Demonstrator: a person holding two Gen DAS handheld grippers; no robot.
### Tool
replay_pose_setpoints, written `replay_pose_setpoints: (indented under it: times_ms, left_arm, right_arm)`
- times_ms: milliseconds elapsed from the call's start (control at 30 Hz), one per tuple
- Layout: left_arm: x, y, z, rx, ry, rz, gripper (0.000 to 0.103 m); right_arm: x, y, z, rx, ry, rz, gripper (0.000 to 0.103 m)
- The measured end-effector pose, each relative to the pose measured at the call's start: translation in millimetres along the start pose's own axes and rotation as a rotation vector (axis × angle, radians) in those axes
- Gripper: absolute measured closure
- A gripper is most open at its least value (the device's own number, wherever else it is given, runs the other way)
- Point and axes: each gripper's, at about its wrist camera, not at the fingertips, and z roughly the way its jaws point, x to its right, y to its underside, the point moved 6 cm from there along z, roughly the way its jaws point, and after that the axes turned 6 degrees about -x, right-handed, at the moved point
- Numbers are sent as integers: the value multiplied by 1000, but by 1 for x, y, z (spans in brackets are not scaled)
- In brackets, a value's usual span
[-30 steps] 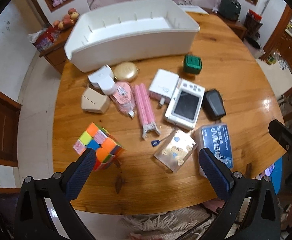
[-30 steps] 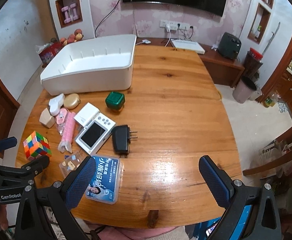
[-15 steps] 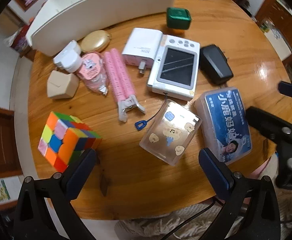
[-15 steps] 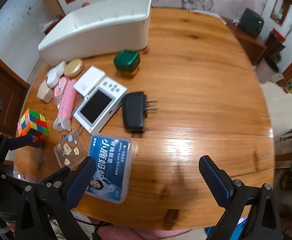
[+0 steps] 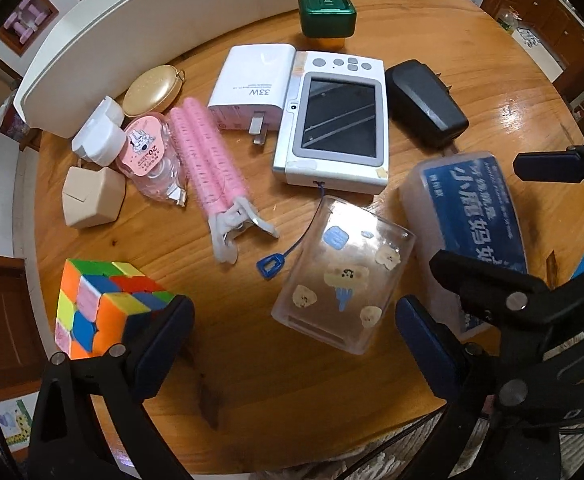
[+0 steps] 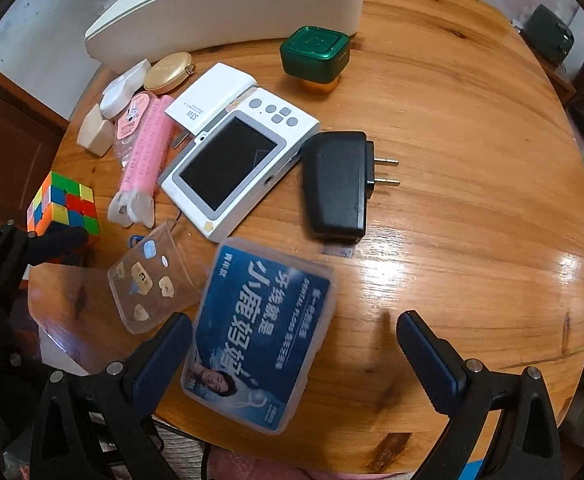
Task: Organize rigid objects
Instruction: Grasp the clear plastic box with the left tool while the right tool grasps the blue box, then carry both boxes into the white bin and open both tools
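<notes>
Two claws hang spread and empty over the tabletop's near edge: the left claw (image 5: 292,344) by the stiff, blocky cube (image 5: 99,308) near the left corner, the right claw (image 6: 294,354) over the slick, light plastic box (image 6: 261,344), best pinched across its long edges.

The desk (image 5: 292,400) is viewed closely from above by both wrist cameras; the blue box (image 6: 259,344) is shared.
</notes>
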Motion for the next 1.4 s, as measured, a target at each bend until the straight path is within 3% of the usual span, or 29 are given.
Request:
replay_pose_setpoints:
  times_ms: [233,433,533,600,800,900,1200,1400]
  left_arm:
    - [-15,-11,-4,13,18,11,6]
    - [-15,-21,-6,37,-25,57,8]
    - [-8,-23,-7,35,-1,73,20]
    - [-2,-25,-8,25,41,81,45]
    - [5,-27,-18,69,44,62,46]
    - [8,-23,-41,111,36,46,47]
    - [-13,-40,-144,294,-73,6,47]
    - [-62,-73,-220,439,-173,-56,47]
  right_arm:
    - [12,-3,-2,-11,11,20,7]
    - [16,-8,17,-106,-21,76,9]
    - [13,-9,21,-93,18,56,24]
    - [10,-11,19,-76,35,45,31]
    - [22,-9,15,-48,-1,95,32]
    - [27,-9,4,-4,1,103,33]
    - [22,-23,-95,192,-4,55,33]
    - [16,-73,-195,379,4,-5,33]
